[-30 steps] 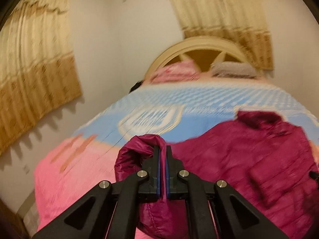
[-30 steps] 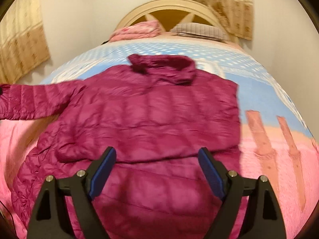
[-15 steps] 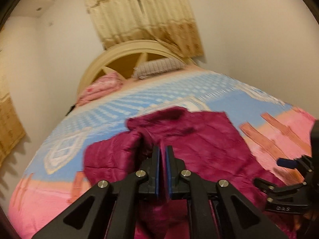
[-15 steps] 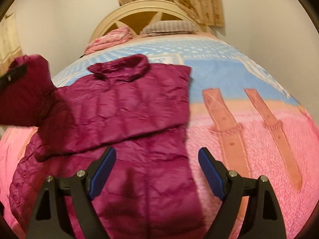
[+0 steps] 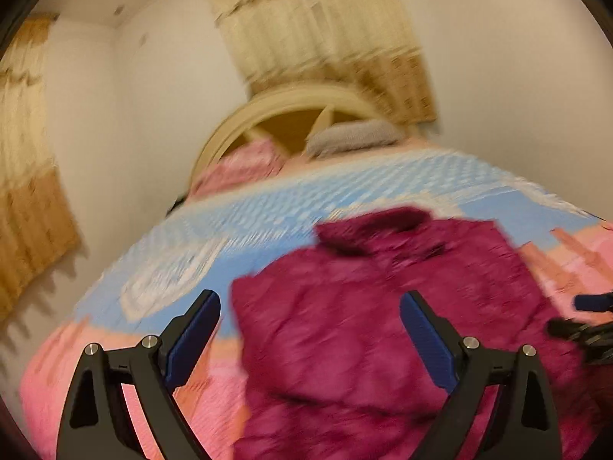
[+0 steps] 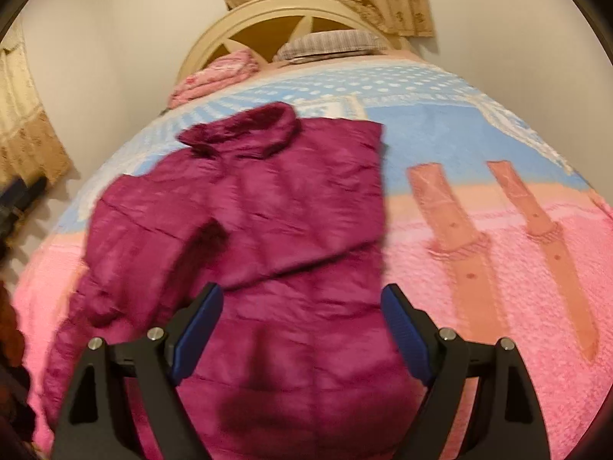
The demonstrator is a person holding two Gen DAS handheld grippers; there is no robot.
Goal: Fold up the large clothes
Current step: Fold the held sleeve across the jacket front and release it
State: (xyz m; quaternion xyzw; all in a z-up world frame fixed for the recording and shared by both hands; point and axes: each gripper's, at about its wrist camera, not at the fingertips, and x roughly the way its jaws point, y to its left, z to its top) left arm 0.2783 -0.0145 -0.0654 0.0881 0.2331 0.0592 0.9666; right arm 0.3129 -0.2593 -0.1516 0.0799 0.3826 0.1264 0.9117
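Observation:
A magenta quilted jacket [image 6: 268, 237] lies on the bed, collar toward the headboard, with both sleeves folded in across its body. It also shows in the left wrist view [image 5: 383, 306]. My left gripper [image 5: 310, 306] is open and empty above the jacket's left side. My right gripper [image 6: 300, 303] is open and empty above the jacket's lower half. The right gripper's tip also shows at the right edge of the left wrist view [image 5: 590, 303].
The bed has a blue and pink bedspread [image 6: 498, 230]. A folded pink blanket [image 6: 214, 76] and a grey pillow [image 6: 329, 44] lie by the cream headboard [image 6: 268, 11]. Walls and curtains [image 5: 318, 27] stand behind.
My left gripper carried the sleeve over the jacket's body, then opened and let it go. The sleeve now lies folded on the jacket. The right gripper stayed open.

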